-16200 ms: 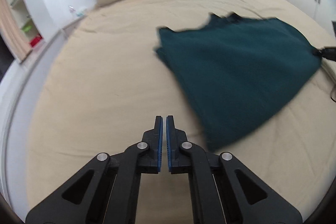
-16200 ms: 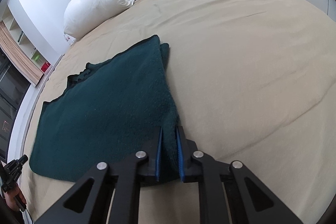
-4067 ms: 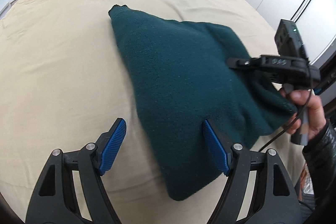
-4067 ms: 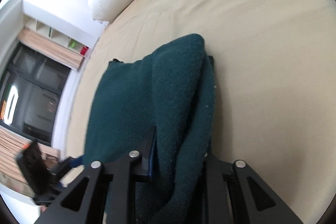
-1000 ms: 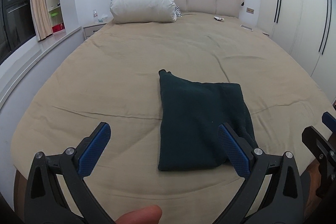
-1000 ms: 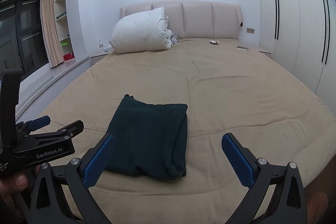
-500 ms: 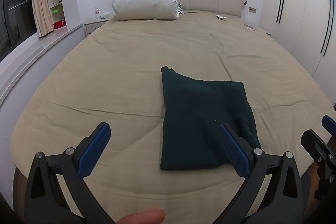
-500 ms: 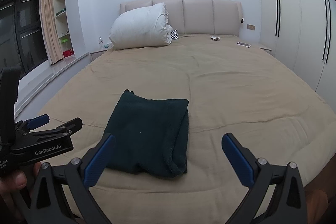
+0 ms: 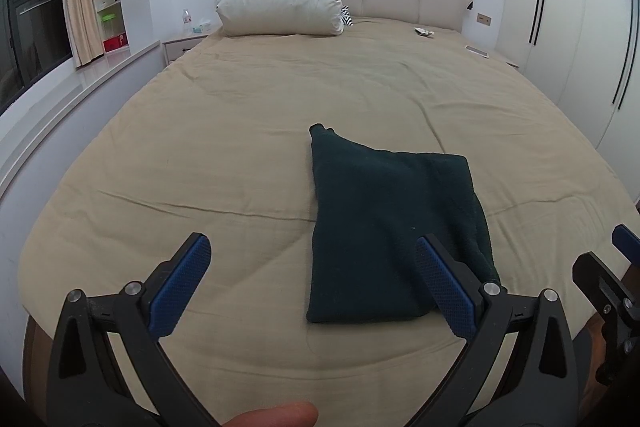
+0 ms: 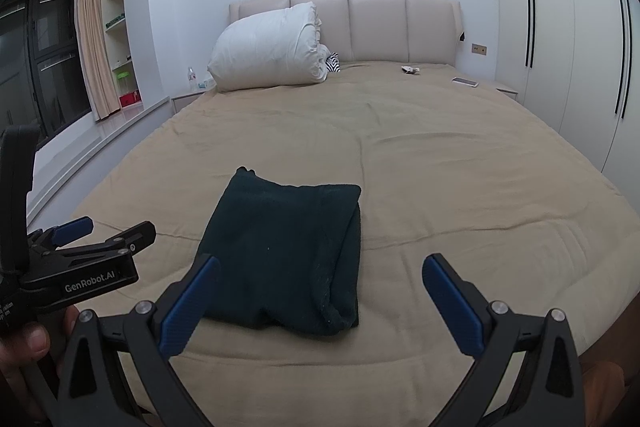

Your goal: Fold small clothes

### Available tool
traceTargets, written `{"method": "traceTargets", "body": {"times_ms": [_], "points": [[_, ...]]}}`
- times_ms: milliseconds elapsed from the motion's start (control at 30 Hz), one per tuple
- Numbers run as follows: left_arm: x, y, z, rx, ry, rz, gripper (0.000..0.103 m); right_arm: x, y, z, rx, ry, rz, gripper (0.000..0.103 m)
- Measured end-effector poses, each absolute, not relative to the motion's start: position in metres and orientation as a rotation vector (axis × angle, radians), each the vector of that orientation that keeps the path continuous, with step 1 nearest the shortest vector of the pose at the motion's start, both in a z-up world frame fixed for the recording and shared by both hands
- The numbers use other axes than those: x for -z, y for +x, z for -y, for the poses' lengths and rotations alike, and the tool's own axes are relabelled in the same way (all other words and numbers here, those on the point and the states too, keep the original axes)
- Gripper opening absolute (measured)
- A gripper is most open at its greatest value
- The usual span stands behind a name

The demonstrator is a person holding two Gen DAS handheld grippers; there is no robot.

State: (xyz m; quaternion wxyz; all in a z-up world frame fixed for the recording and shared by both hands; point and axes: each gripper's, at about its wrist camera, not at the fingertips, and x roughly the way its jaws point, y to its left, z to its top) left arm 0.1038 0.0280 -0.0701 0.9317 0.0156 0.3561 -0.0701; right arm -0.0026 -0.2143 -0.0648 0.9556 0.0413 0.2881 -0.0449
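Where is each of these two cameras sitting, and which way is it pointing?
Left wrist: on the left gripper, open, looking up the bed at the folded green garment; a fingertip shows below.
Right wrist: on the right gripper, open, facing the headboard; the left gripper shows beside it.
Shared: garment, bed, white pillow.

Wide bed (image 10: 440, 155) under a tan cover, padded beige headboard (image 10: 380, 27) at the far white wall, white pillow (image 10: 268, 55) far left, wardrobe doors (image 10: 560, 39) right, dark window (image 10: 44, 67), curtain (image 10: 94, 47) and shelves (image 10: 118, 27) left.
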Motion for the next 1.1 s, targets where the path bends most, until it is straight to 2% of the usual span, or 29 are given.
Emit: {"method": "traceTargets", "body": {"times_ms": [1100], "points": [[0.075, 0.104, -0.029, 0.14, 0.032, -0.74, 0.103, 0.063, -0.015, 0.215, 0.087, 0.092, -0.601, 0.103]]}}
